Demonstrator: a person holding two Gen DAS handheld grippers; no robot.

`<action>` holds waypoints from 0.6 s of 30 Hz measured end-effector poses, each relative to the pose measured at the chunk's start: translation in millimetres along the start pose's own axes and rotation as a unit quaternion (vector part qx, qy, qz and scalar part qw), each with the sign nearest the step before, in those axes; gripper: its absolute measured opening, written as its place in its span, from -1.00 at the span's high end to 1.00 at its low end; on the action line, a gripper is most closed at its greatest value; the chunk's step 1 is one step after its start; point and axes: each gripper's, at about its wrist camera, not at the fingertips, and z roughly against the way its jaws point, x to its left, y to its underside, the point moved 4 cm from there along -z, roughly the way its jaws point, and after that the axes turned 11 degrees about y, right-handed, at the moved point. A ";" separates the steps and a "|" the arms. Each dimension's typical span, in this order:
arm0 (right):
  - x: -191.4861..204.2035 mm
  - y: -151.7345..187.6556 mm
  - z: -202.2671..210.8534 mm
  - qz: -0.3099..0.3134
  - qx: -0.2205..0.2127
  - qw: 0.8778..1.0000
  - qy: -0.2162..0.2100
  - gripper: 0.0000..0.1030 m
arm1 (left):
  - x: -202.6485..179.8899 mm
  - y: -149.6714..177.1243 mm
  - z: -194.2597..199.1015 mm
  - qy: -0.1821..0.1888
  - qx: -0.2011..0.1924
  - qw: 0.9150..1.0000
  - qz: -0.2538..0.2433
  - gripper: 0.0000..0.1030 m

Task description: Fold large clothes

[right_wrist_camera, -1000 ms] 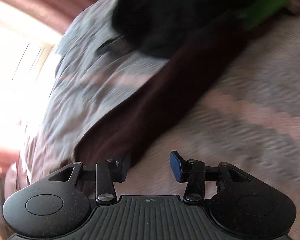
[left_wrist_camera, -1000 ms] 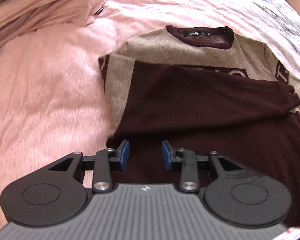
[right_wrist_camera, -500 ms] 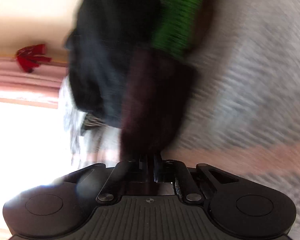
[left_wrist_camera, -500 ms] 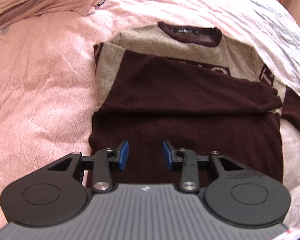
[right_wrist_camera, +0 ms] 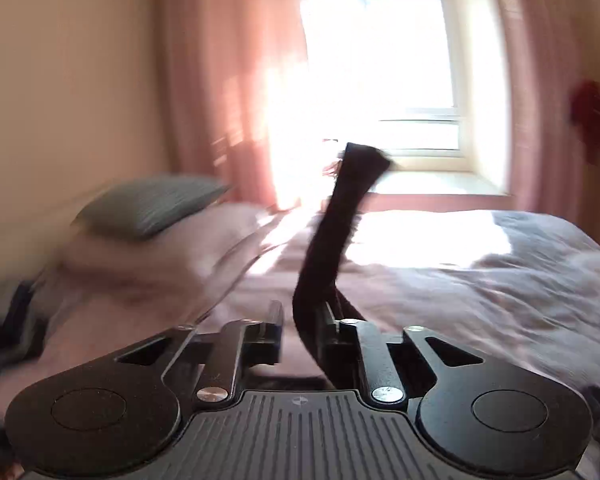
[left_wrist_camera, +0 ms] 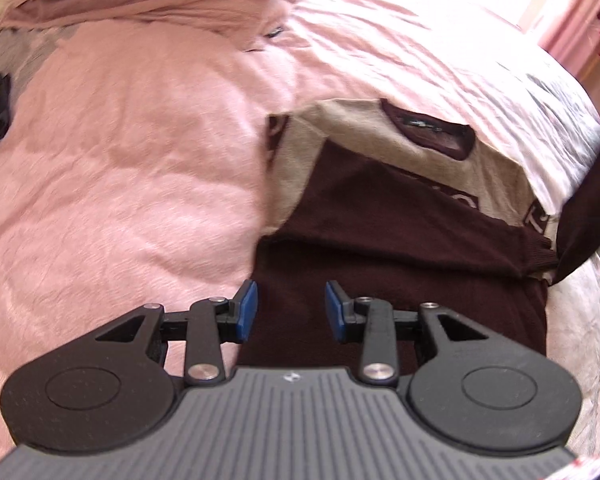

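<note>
Pink-covered bed (left_wrist_camera: 132, 168) by a sunlit window (right_wrist_camera: 380, 68), maroon and beige sweater (left_wrist_camera: 380, 232) lying flat beneath left tongs (left_wrist_camera: 291, 312), pads apart and empty, its sleeve (right_wrist_camera: 332, 240) rising between right tongs (right_wrist_camera: 302, 328), jaws opening.

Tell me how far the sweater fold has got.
Done: one sleeve already lies folded across the sweater on the bed. In hand: the other sleeve is flung up between the right gripper jaws, which are opening. The left gripper hovers open over the hem. Left: laying that sleeve across, then folding the body.
</note>
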 end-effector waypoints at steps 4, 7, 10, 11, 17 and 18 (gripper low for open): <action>50.5 69.5 -26.2 0.064 0.125 0.990 0.006 0.08 | 27.4 9.1 8.6 -0.008 0.003 1.000 0.028 0.37; 23.3 122.5 -44.0 0.097 0.192 0.974 0.070 0.08 | 45.1 19.6 7.6 -0.015 0.014 0.999 0.039 0.37; -43.4 178.1 -49.3 0.159 0.227 0.950 0.145 0.08 | 54.0 27.2 1.1 -0.017 0.026 0.998 0.053 0.37; -55.5 189.7 -50.6 0.176 0.236 0.942 0.160 0.08 | 54.3 28.0 -1.0 -0.015 0.028 0.998 0.055 0.37; -84.6 211.5 -53.2 0.214 0.207 0.941 0.160 0.08 | 42.3 13.1 -16.4 0.004 0.020 0.999 0.048 0.35; -82.3 210.2 -61.8 0.233 0.193 0.940 0.155 0.11 | 40.7 7.8 -20.4 0.008 0.018 0.999 0.051 0.35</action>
